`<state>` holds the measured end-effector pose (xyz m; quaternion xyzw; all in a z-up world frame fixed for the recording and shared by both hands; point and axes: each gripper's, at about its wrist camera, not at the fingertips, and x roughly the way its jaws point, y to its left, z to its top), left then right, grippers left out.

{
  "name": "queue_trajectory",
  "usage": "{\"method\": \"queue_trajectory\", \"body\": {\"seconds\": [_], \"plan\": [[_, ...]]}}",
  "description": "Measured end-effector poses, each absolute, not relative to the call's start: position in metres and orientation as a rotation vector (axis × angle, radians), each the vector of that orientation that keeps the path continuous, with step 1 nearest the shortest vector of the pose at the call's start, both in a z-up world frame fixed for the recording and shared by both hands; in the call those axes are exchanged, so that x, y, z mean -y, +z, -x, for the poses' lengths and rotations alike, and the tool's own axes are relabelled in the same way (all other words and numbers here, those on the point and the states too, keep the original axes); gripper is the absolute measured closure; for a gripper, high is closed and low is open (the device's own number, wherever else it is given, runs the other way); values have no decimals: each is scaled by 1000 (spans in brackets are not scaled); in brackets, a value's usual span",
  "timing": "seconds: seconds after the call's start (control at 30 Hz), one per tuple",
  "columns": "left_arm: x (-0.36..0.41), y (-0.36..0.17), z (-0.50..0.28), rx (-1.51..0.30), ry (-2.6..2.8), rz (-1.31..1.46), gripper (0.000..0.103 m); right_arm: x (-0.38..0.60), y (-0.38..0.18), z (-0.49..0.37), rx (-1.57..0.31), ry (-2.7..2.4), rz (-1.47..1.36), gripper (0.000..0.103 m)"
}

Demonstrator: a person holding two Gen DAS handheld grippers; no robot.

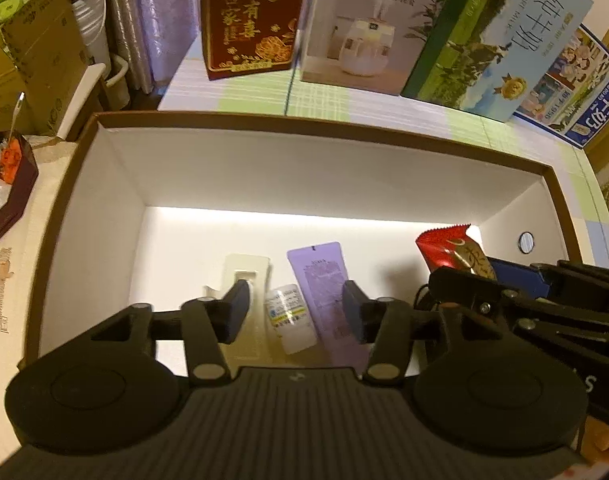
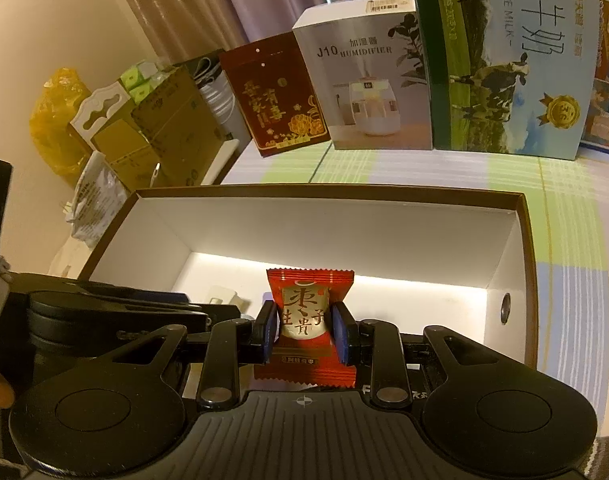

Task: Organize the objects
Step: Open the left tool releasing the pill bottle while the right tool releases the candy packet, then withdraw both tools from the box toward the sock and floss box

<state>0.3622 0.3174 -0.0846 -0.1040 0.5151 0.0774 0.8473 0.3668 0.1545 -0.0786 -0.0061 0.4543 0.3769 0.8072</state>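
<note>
Four packages stand in a row along the back of a checked-cloth counter (image 2: pixel 424 168): a dark red gift box (image 2: pixel 274 96) with gold lettering, a white humidifier carton (image 2: pixel 368 80) marked J10, a tall green-and-blue milk carton (image 2: pixel 512 60) (a cow pictured on its face), and a blue carton (image 1: pixel 576 92) beside it. Pale curtains (image 2: pixel 208 0) hang behind. Off the counter's left end, brown cardboard boxes (image 2: pixel 168 124) are stacked near a yellow plastic bag (image 2: pixel 54 116).
</note>
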Motion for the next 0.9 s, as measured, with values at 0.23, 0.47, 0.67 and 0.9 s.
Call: {"method": "queue_trajectory", "body": {"seconds": [0.23, 0.47, 0.67, 0.9], "plan": [[-325, -78, -358, -1080, 208, 202, 36, -154, -76, -370, -929, 784, -32, 47], [-326, -71, -347, -1057, 221, 184, 25, -145, -69, -363, -914, 786, 13, 30], [-324, -60, -336, -1038, 215, 170, 21, -133, -61, -347, -880, 785, 72, 13], [-315, -47, -316, -1011, 191, 171, 17, -119, -52, -329, -878, 790, 89, 10]]}}
